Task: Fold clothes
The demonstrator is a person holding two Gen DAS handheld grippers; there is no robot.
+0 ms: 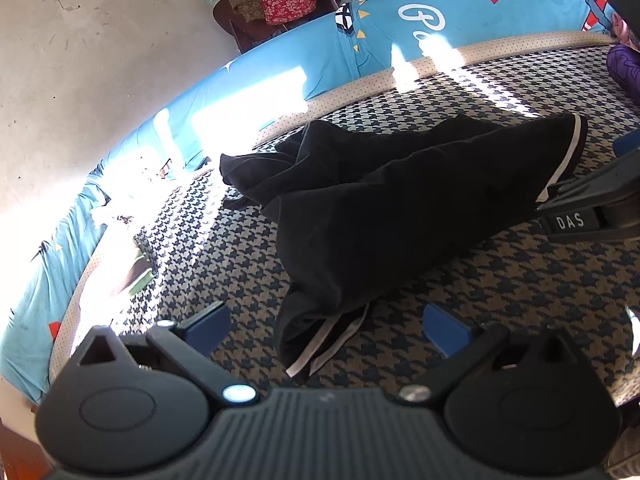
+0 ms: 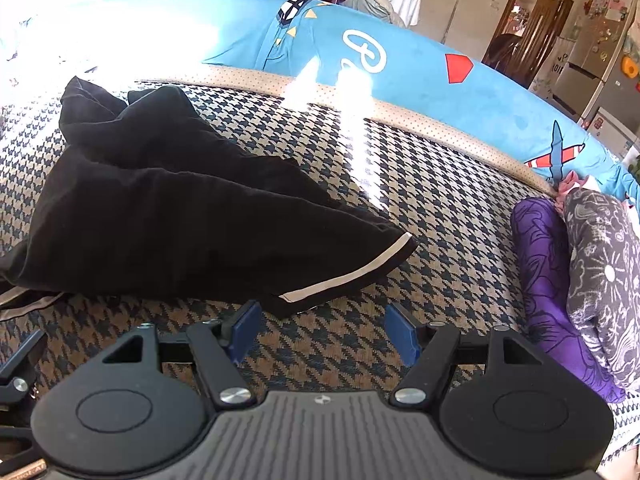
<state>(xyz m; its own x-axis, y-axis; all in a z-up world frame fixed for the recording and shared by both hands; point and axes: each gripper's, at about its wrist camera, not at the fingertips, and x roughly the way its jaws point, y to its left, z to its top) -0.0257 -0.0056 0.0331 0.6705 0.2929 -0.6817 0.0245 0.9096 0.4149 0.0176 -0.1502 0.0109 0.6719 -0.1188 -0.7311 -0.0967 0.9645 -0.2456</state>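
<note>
1. Black track pants (image 1: pixel 380 200) with white side stripes lie bunched on the houndstooth bedspread (image 1: pixel 500 280).
2. Left gripper (image 1: pixel 324 330) hovers at one hem, jaws apart, empty.
3. Right gripper (image 2: pixel 322 334) is likewise open near the other hem.
4. A purple garment (image 2: pixel 540 264) lies well apart.

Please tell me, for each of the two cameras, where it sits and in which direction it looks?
Left wrist: on the left hand-held gripper, tilted down at the black trousers; the right hand-held gripper enters from the right.
Right wrist: on the right hand-held gripper, tilted down at the trouser hem.
Shared: trousers, houndstooth cover, blue sheet.
</note>
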